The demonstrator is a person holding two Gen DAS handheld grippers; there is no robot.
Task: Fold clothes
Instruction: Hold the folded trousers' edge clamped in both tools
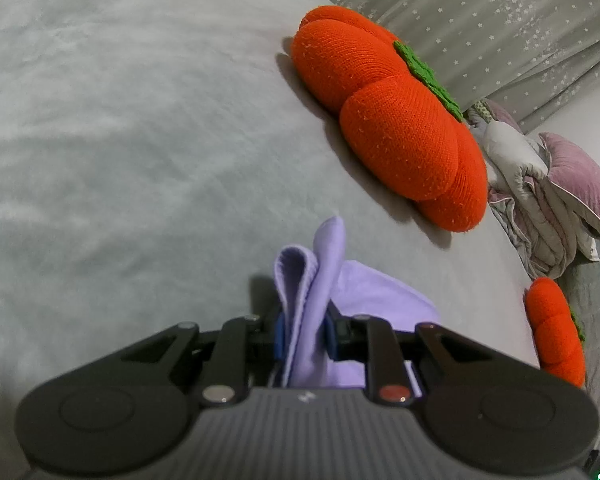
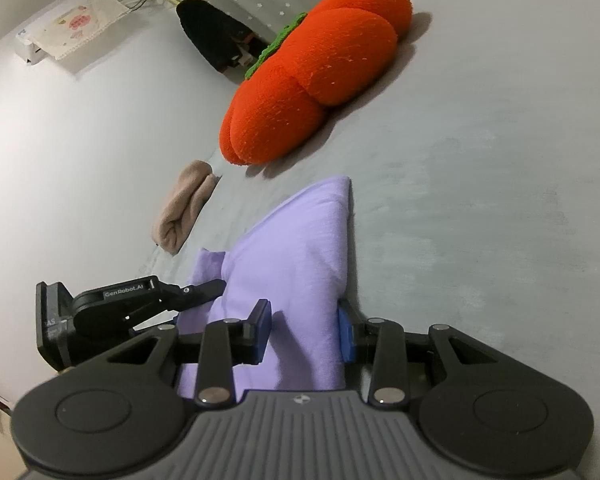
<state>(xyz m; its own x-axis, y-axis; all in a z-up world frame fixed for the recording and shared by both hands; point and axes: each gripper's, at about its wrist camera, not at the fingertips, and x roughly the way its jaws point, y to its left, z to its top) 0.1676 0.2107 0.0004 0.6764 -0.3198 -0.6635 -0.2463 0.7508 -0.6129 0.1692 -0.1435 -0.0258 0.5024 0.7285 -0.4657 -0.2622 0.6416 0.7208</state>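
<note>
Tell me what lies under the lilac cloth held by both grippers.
Under the lilac cloth only the pale grey plush bedcover shows, around its edges. Whatever lies beneath its middle is covered and cannot be seen.

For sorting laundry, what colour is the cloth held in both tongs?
Plain lilac cloth, clearest in the right wrist view.

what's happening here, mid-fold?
Looks like it. A person holds a tool in each hand, both on one lavender garment over a grey bed. The left tool is shut on a bunched edge of it; the right tool grips a broader fold. An orange pumpkin cushion lies just beyond, and a folded beige cloth sits near the bed's edge.
</note>
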